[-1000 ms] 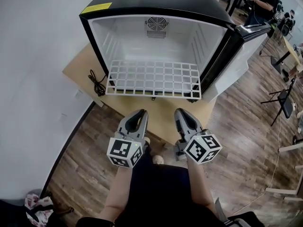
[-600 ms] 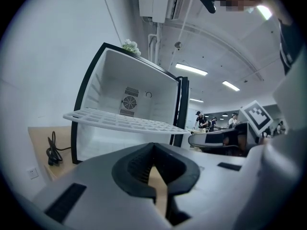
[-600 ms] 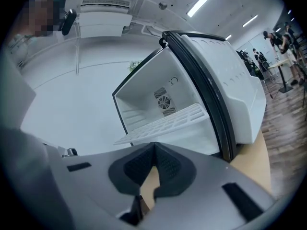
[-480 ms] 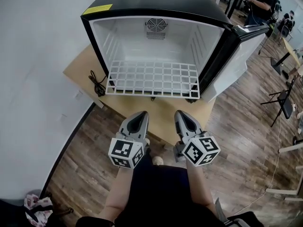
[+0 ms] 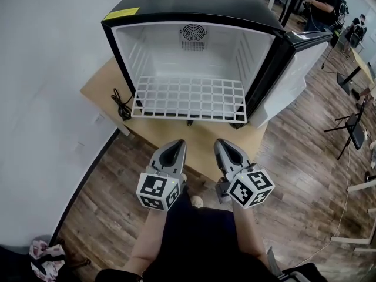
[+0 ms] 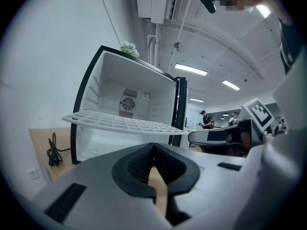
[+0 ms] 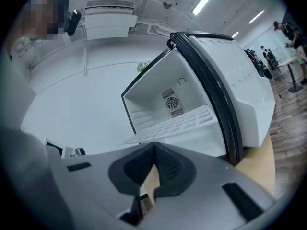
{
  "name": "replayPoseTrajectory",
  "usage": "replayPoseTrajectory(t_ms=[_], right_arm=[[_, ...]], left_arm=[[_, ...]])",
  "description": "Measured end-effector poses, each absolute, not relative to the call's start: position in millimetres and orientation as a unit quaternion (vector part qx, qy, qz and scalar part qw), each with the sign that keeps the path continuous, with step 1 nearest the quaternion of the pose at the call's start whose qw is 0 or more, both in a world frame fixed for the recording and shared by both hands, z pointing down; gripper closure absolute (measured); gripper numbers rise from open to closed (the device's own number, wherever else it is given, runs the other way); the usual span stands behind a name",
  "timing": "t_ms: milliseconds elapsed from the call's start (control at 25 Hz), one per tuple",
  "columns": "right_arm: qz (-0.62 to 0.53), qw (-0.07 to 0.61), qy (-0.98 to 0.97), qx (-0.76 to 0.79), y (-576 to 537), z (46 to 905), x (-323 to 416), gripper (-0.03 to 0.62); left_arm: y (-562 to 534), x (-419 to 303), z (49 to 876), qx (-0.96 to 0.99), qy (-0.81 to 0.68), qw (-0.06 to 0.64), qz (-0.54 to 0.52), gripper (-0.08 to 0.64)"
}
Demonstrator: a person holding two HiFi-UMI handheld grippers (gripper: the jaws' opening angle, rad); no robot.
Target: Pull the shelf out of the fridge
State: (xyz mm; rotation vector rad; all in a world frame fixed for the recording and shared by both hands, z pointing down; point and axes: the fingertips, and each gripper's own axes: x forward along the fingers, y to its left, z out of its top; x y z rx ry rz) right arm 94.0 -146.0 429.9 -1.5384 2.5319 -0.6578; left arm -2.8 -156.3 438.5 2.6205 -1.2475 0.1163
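A small black fridge (image 5: 194,4) with a white inside stands open on a low wooden platform (image 5: 200,138). Its white wire shelf (image 5: 189,98) sticks partly out past the front opening; the same shelf (image 6: 120,124) shows in the left gripper view and again (image 7: 175,123) in the right gripper view. My left gripper (image 5: 174,144) and right gripper (image 5: 221,143) hang side by side in front of the platform, well short of the shelf. Both are shut with nothing between their jaws.
The fridge door (image 5: 296,69) swings open to the right. A coiled black cable (image 5: 121,104) lies on the platform's left. A white wall runs along the left. Chairs and desks (image 5: 352,122) stand on the wood floor at right, with a person (image 5: 322,7) far back.
Both grippers' jaws have closed from slightly apart to fully shut. The grippers have barely shifted; the shelf has not moved.
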Motion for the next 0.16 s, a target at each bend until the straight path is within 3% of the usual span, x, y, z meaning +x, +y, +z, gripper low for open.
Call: replayPoseTrajectory(t_ms=[160], right_arm=[[-0.225,0.062,0.836,-0.496,-142.6,428.4,92.8,0.601]], left_arm=[[-152.1,-0.9,436.1,0.896,-0.427,0.121,0.036,0.555]])
